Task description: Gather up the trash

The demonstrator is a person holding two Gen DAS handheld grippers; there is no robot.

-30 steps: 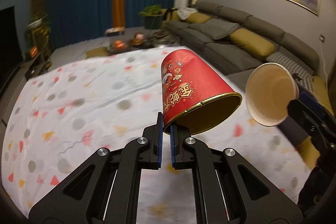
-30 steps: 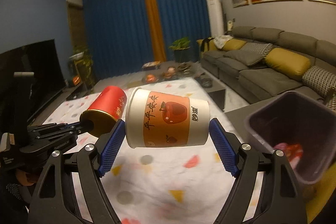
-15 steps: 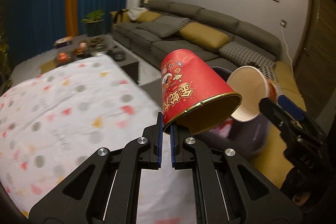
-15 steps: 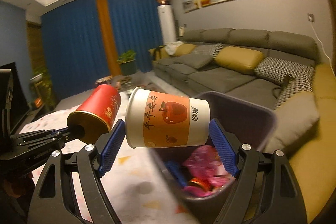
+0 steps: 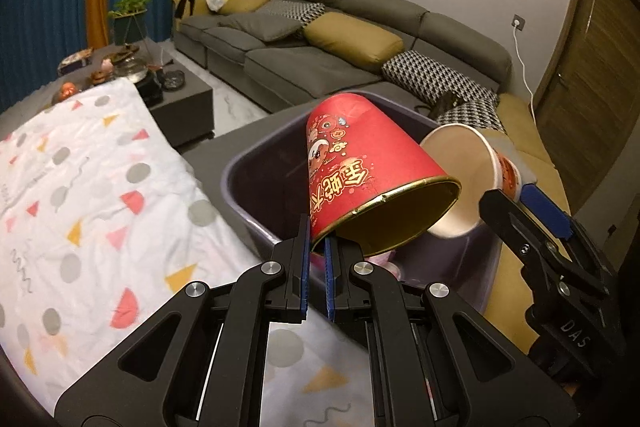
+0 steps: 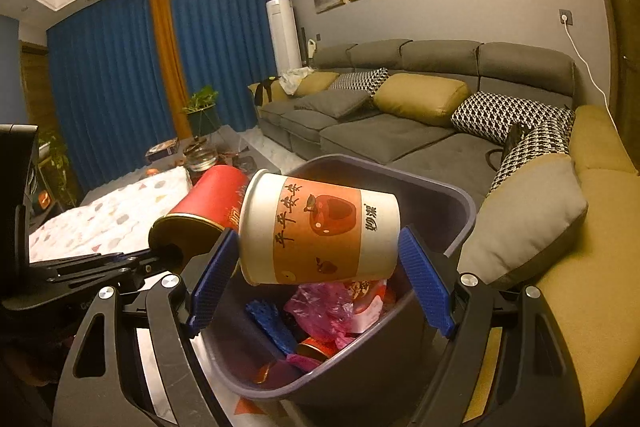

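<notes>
My left gripper (image 5: pixel 316 251) is shut on the rim of a red paper cup (image 5: pixel 360 171), held tilted over the dark purple trash bin (image 5: pixel 248 163). My right gripper (image 6: pixel 320 267) is shut on a white and orange paper cup (image 6: pixel 320 231), held sideways right above the bin (image 6: pixel 452 211). The bin holds pink plastic, blue wrapping and a red cup. In the left wrist view the right gripper's cup (image 5: pixel 464 179) shows its open mouth beside the red cup. In the right wrist view the red cup (image 6: pixel 204 203) sits at the left.
A table with a white dotted cloth (image 5: pixel 80 195) lies left of the bin. A grey sofa (image 6: pixel 400 119) with mustard and patterned cushions (image 6: pixel 532 219) runs behind and to the right. A low coffee table (image 5: pixel 168 95) with small items stands beyond.
Both grippers have swung right from above the tablecloth to over the bin, each still holding its cup. The bin's contents have come into view.
</notes>
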